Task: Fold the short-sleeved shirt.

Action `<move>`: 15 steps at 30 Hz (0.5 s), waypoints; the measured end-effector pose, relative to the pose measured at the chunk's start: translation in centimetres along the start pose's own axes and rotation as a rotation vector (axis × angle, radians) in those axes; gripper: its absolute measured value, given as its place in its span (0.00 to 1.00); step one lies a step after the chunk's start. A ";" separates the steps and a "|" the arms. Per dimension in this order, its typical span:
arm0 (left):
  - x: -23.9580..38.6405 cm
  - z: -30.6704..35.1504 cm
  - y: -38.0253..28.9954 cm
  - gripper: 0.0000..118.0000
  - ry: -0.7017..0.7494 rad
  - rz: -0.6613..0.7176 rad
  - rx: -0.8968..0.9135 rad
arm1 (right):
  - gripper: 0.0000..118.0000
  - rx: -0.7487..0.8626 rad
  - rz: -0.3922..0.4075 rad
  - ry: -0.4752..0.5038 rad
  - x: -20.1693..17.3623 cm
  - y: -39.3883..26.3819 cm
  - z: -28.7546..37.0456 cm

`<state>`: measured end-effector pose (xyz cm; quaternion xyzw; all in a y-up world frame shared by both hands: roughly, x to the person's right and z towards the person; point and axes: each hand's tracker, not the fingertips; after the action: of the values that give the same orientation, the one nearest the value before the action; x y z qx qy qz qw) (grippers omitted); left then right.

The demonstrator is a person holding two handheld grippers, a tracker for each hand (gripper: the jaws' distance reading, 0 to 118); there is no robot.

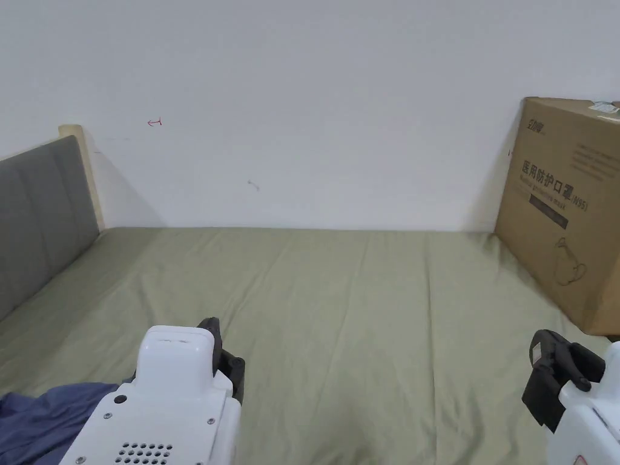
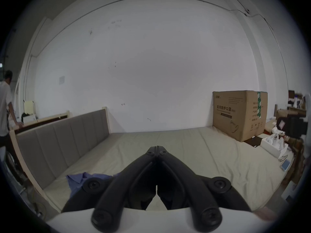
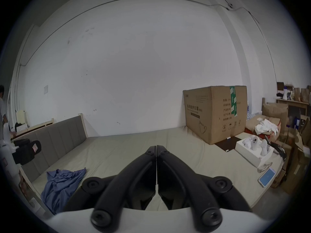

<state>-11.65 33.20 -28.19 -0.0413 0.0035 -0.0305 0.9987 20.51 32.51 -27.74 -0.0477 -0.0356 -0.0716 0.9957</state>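
Observation:
A crumpled blue short-sleeved shirt point(image 1: 33, 412) lies in a heap on the olive-green bed sheet point(image 1: 363, 315) at the near left, beside the grey headboard point(image 1: 36, 212). The right gripper view shows the shirt point(image 3: 62, 182) at lower left; in the left gripper view the shirt point(image 2: 80, 179) peeks out behind the jaws. My left gripper point(image 2: 156, 148) hovers over the sheet just right of the shirt, shut and holding nothing. My right gripper point(image 3: 156, 146) is held over the near right of the bed, also shut and holding nothing. In the head view the left gripper point(image 1: 213, 330) is at the bottom left.
A large cardboard box point(image 1: 569, 206) stands on the bed's far right corner against the white wall. Beyond the bed's right edge lie a white tray point(image 3: 252, 149), a phone point(image 3: 266, 178) and more boxes. A person point(image 2: 5, 105) stands behind the headboard at far left.

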 end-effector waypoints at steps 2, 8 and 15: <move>-0.2 -0.3 0.0 0.00 -0.008 0.020 -0.014 | 0.00 -0.005 -0.005 -0.016 0.4 -0.1 -0.1; -0.6 -0.5 0.1 0.00 0.005 0.044 -0.038 | 0.00 -0.006 0.010 0.001 0.1 -0.1 0.1; -9.3 3.2 -0.8 0.00 0.263 0.044 -0.053 | 0.00 -0.026 0.086 0.230 -7.9 -1.8 -1.8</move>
<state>-20.93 33.26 -24.86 -0.0634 0.1362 -0.0134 0.9886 12.53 31.64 -29.95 -0.0533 0.0820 -0.0344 0.9946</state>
